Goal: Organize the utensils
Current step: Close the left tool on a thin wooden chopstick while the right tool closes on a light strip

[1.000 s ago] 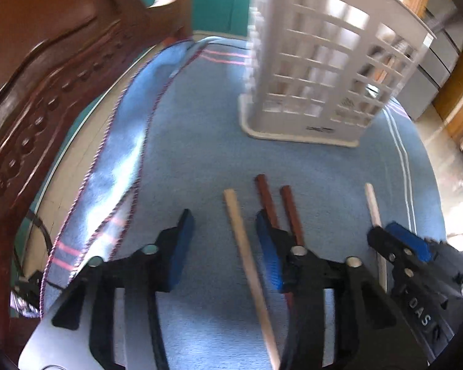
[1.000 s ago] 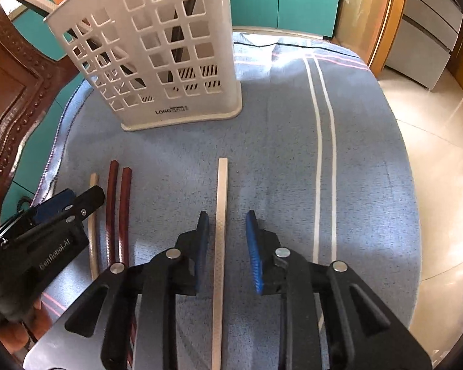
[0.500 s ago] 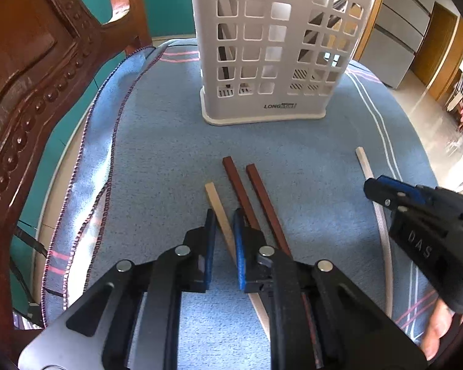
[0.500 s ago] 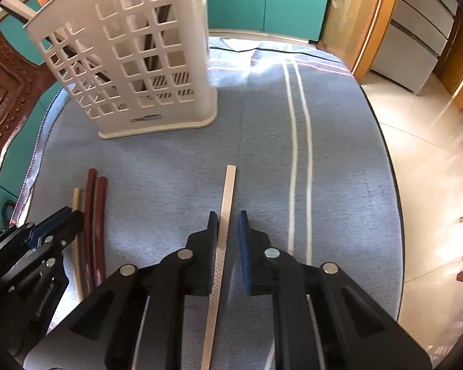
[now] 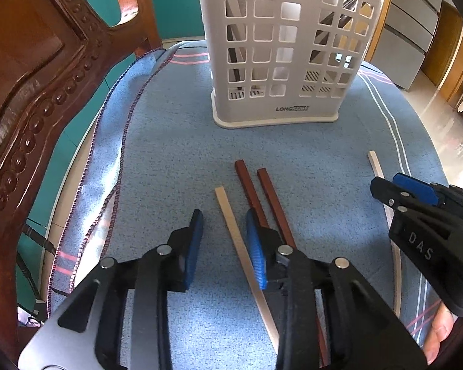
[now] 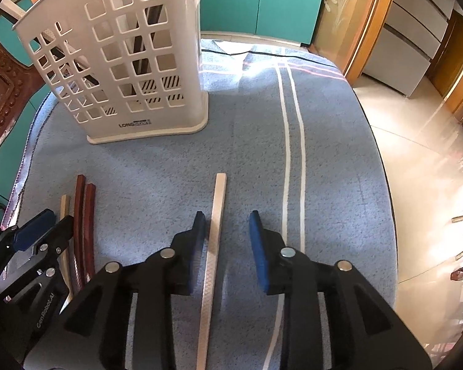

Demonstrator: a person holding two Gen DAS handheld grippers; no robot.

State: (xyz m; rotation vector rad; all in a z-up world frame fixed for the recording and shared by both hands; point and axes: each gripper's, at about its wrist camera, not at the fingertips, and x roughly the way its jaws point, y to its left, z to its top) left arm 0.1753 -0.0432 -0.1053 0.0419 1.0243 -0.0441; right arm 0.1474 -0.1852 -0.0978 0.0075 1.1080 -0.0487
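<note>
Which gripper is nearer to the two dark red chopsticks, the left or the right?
Left. The left gripper straddles the pale chopstick right beside the dark red chopsticks, one finger against them. The right gripper sits further off, over the separate pale chopstick.

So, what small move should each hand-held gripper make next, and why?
Probably close both. The left hand-held gripper straddles a pale chopstick, and the right hand-held gripper another pale chopstick. Their jaws have just been opening, pads not pressing, and both sticks lie on the cloth.
</note>
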